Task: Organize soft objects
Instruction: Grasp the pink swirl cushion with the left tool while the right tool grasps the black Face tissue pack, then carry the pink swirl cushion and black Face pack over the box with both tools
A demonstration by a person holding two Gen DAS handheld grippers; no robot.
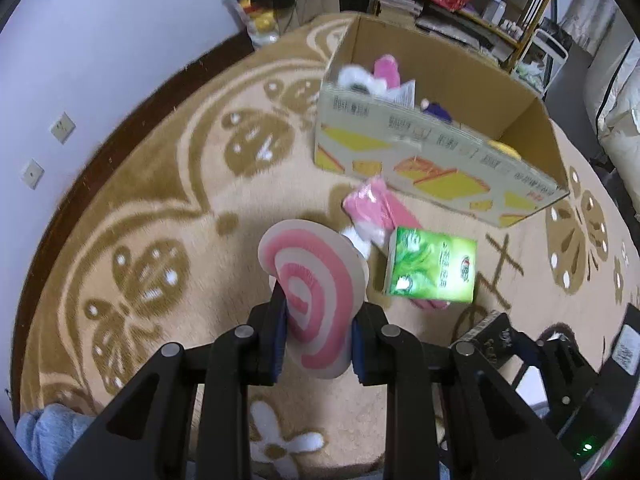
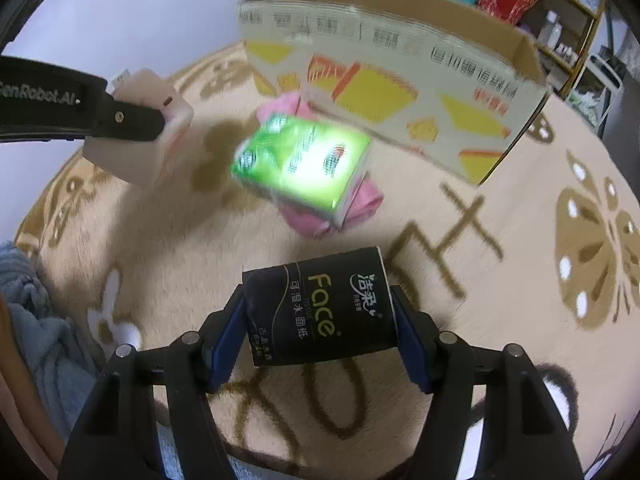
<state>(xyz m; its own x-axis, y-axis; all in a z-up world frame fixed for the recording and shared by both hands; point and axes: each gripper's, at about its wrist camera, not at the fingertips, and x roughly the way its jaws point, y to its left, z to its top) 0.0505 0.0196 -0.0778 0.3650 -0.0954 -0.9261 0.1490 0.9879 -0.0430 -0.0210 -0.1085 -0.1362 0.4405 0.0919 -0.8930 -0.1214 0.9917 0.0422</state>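
My left gripper (image 1: 318, 326) is shut on a flat pink-and-cream ringed cushion (image 1: 316, 296), held above the carpet. My right gripper (image 2: 320, 320) is shut on a black "Face" tissue pack (image 2: 320, 308). A green tissue pack (image 1: 432, 268) (image 2: 304, 164) lies on a pink soft item (image 1: 376, 208) (image 2: 320, 216) on the carpet, just in front of an open cardboard box (image 1: 440, 160) (image 2: 392, 80). The box holds a pink-and-white plush (image 1: 376, 74), a purple toy (image 1: 436, 110) and something yellow (image 1: 504, 148). The left gripper (image 2: 120, 120) shows at the left in the right wrist view.
A beige patterned carpet (image 1: 160, 208) covers the floor, bordered by a dark strip and a white wall (image 1: 80, 60) with sockets. Shelves (image 1: 500, 0) with bags stand behind the box. A blue-grey cloth (image 2: 36, 320) lies at the near left.
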